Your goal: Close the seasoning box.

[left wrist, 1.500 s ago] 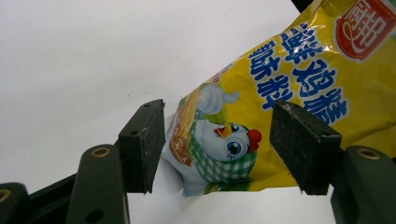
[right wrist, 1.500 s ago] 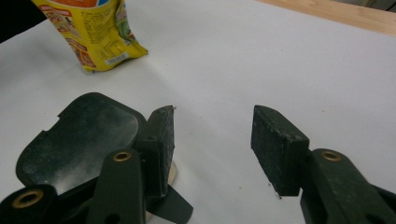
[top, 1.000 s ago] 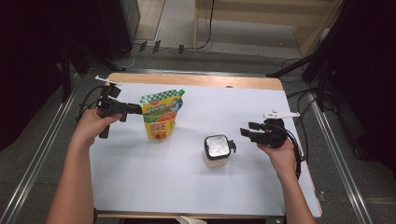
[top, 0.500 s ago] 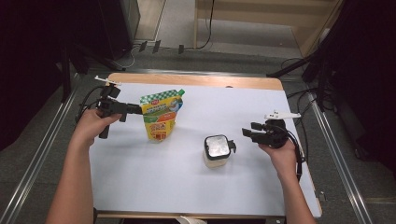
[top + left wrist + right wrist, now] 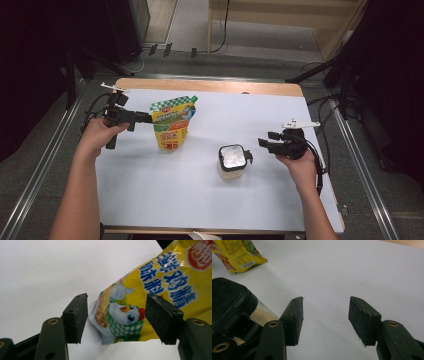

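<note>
Yellow pouch (image 5: pixel 172 122) upright, lidded jar (image 5: pixel 232 161) well apart

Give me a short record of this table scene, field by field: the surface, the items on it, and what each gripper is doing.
surface: white table top with a wooden far edge
item 1: yellow pouch with a green checked top, at the left
item 2: small jar with a black lid, nearer the middle
left gripper: jaws open, the pouch's corner between them, pads not visibly pressing on it
right gripper: jaws open with nothing between them, just right of the jar
</note>
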{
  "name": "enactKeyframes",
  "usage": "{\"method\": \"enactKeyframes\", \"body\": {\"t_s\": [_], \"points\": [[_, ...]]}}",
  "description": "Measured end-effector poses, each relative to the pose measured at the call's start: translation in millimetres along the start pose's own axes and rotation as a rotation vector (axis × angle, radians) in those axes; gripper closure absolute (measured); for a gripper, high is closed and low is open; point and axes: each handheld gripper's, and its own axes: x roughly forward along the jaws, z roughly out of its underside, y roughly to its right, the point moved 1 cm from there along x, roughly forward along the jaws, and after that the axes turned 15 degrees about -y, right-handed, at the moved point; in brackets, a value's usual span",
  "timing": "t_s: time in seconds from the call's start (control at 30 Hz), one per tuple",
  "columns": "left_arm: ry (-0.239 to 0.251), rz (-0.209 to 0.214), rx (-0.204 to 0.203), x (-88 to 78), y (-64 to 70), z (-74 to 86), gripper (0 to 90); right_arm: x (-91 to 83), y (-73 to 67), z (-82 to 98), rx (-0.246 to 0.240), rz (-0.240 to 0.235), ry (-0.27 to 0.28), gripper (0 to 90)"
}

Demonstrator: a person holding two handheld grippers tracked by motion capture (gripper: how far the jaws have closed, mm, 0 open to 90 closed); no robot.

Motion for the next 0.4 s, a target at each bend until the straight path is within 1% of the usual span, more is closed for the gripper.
{"method": "enactKeyframes", "body": {"t_s": [0.1, 0.13, 0.23, 0.27, 0.3, 0.33, 0.37, 0.4], "points": [[0.001, -0.004, 0.001, 0.8, -2.4, 1.3, 36.1, 0.2, -1.1, -0.4, -0.004, 0.0, -0.001, 46.6], [0.018, -0.004, 0.008, 0.5, -3.6, 1.9, 36.0, 0.1, -1.1, -0.5, -0.005, 0.0, 0.001, 46.3], [0.024, -0.01, 0.016, 0.2, -4.9, 2.2, 35.0, -0.1, -0.6, -0.5, -0.002, -0.002, 0.004, 45.5], [0.031, -0.026, 0.042, 0.3, -6.6, 2.9, 35.1, -0.1, 0.4, -0.1, 0.0, -0.007, 0.002, 44.0], [0.036, -0.034, 0.056, 0.6, -7.3, 3.6, 35.1, 0.3, 1.0, 0.1, 0.001, -0.013, 0.007, 43.3], [0.041, -0.045, 0.069, 0.9, -8.2, 4.1, 35.2, 0.8, 1.4, 0.3, 0.003, -0.006, 0.004, 42.0], [0.041, -0.045, 0.069, 0.9, -8.2, 4.1, 35.3, 0.8, 1.4, 0.3, 0.003, -0.006, 0.004, 42.0], [0.044, -0.051, 0.078, 1.3, -9.1, 4.5, 35.5, 2.7, 2.0, 1.0, 0.002, 0.003, -0.006, 41.1]]}}
